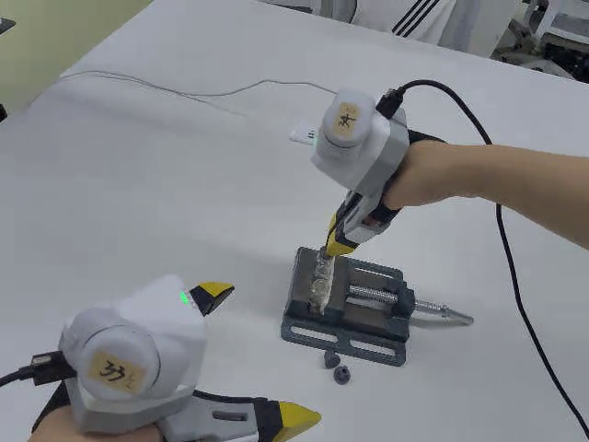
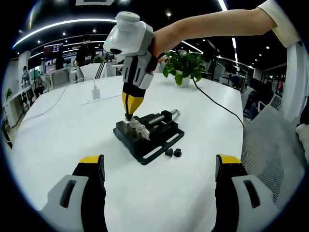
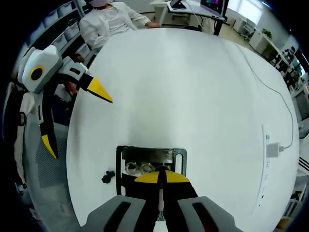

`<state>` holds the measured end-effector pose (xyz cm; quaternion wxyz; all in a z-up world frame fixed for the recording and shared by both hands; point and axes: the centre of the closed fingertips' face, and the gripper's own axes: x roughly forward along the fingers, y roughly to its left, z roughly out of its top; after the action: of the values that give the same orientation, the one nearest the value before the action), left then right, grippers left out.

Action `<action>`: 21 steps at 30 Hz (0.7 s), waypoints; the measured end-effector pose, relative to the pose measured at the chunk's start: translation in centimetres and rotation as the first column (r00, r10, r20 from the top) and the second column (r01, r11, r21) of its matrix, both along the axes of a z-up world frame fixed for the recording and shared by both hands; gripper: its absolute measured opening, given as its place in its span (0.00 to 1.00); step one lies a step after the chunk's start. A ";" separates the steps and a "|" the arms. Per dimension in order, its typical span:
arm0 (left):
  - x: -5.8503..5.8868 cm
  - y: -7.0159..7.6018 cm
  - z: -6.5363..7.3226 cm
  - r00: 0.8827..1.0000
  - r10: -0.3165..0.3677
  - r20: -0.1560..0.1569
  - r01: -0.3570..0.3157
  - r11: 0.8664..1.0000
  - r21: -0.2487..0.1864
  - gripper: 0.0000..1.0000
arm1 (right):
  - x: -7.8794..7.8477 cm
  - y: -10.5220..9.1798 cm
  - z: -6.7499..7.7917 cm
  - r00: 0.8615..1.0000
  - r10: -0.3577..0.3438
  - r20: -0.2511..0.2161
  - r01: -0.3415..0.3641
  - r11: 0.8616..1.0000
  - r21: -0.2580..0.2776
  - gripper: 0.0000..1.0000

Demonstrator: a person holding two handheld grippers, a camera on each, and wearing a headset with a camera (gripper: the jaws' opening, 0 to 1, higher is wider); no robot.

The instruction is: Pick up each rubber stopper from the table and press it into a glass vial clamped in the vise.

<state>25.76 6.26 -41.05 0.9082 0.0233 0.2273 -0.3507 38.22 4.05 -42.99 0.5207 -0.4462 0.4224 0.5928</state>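
Right gripper (image 3: 159,178) jaws clenched, tips down on the vials (image 1: 321,281) in the vise (image 1: 368,322). Can't tell if anything is pinched between them, the tips hide it. Vials are clear glass in a short row, blurred, count unreadable. Left gripper (image 2: 159,166) jaws released wide, nothing between, held over the table (image 1: 138,184) at the vise's 8 o'clock in head view. Two dark stoppers (image 1: 341,375) lie on the table just off the vise base at 6 o'clock, close together.

An open office: ceiling strip lights (image 2: 63,23), monitors (image 3: 213,5), a potted plant (image 2: 183,65).
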 end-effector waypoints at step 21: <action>-0.8 0.3 0.6 1.000 0.005 0.019 -0.006 1.000 0.012 0.95 | -0.8 0.1 0.1 0.997 -0.030 0.072 0.022 0.993 0.113 0.00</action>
<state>24.95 6.57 -40.48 0.9111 0.0314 0.2210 -0.3466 37.45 4.15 -42.85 0.5675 -0.4323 0.3749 0.5920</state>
